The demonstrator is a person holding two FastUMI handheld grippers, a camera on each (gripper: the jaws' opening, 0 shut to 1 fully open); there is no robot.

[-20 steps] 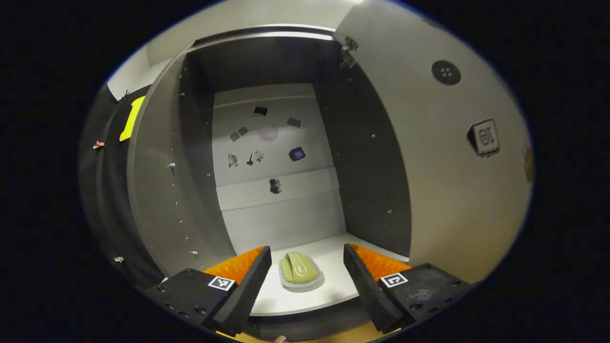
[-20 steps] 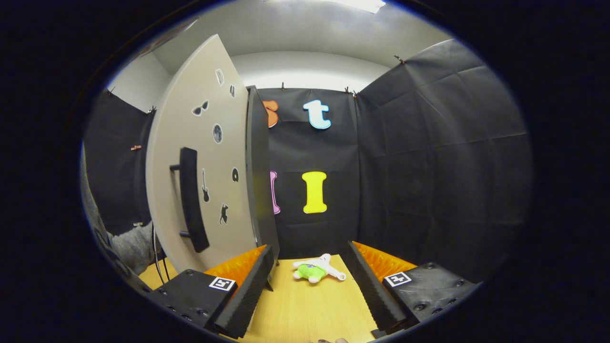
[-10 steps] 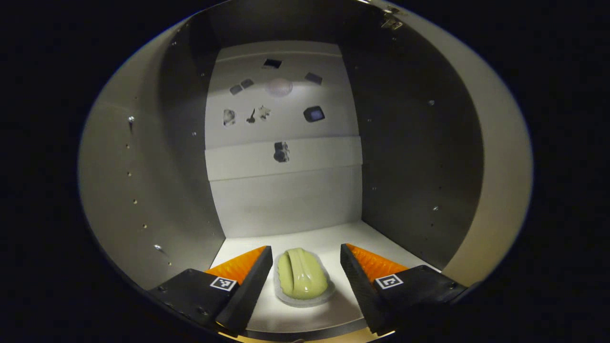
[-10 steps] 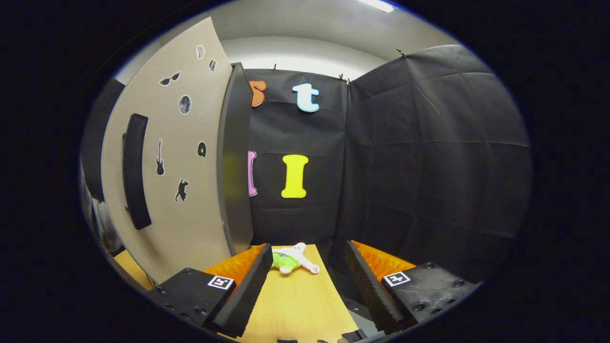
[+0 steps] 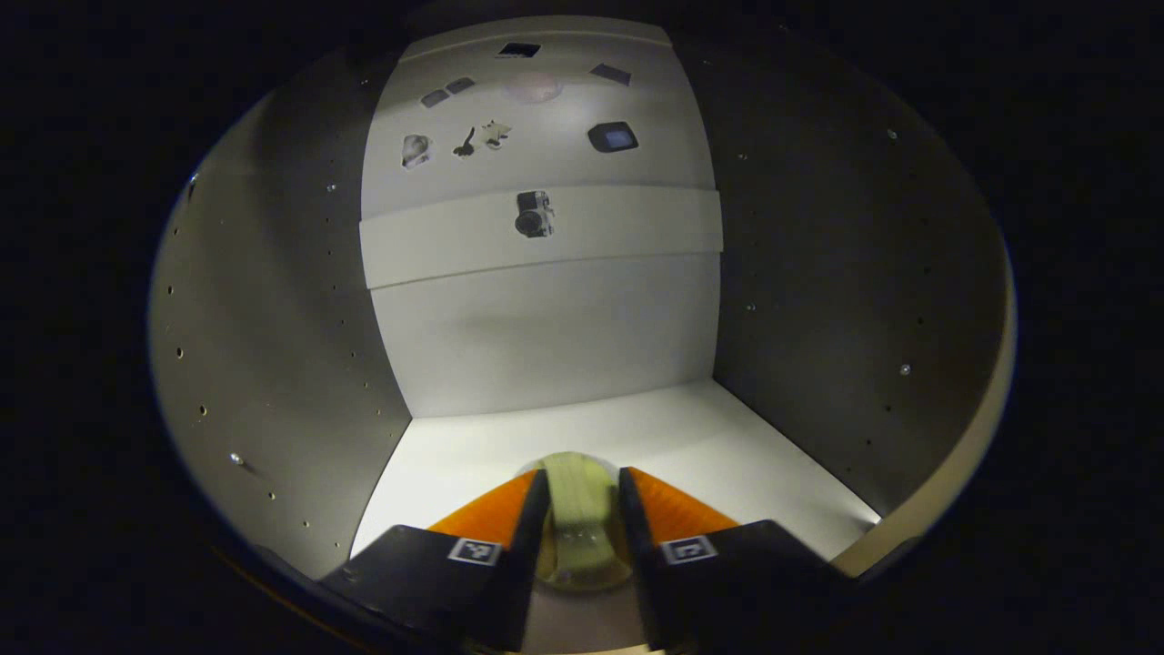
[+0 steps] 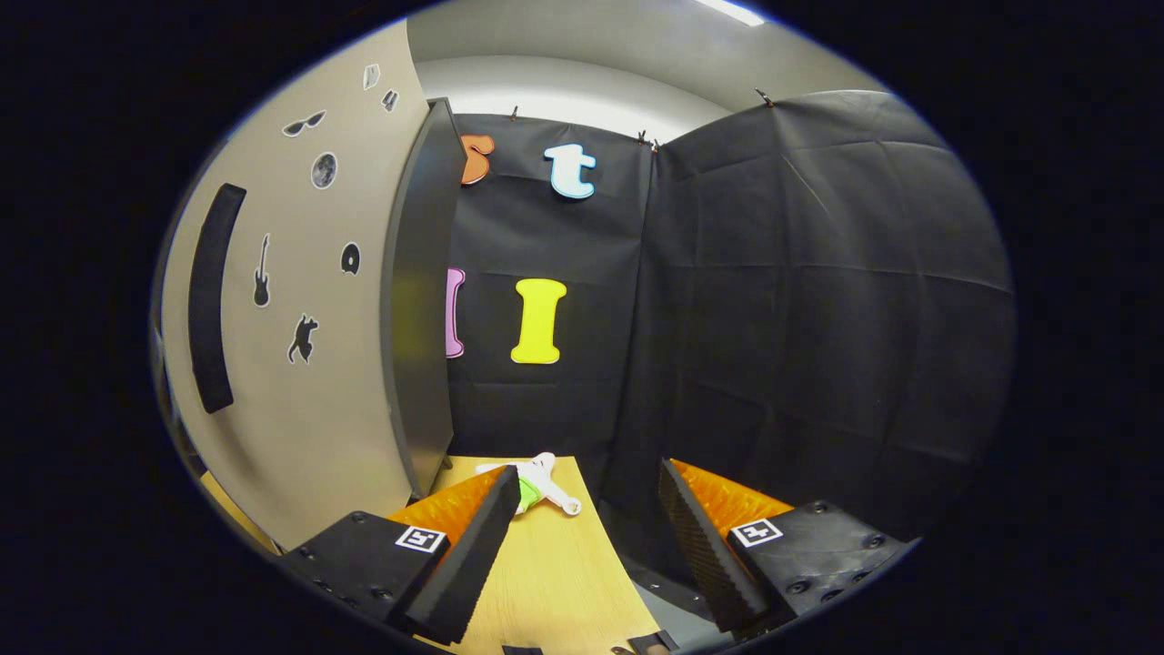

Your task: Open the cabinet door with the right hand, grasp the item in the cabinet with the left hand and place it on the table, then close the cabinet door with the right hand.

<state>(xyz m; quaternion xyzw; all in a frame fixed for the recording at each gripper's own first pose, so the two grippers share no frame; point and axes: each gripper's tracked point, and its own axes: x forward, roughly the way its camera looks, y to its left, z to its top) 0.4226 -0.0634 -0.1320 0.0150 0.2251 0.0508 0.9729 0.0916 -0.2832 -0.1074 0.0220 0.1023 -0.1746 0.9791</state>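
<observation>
Left gripper [image 5: 578, 509] inside cabinet [image 5: 273, 346], clamped on green item [image 5: 576, 496].
Your right gripper [image 6: 582, 528] hangs open; cabinet door [image 6: 300, 364] left, plush toy [image 6: 541, 482] ahead.

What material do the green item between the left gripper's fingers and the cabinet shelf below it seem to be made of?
Green item: probably smooth plastic or rubber with a soft sheen; it cannot be told for certain. Cabinet shelf: likely white laminated board, flat, matte and evenly lit.

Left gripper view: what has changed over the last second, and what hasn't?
The left gripper went deeper into the grey cabinet and narrowed its fingers around the pale green rounded item on the white cabinet floor; contact looks likely but isn't certain. The right gripper stayed open over the wooden table, and the beige cabinet door stayed open.
</observation>
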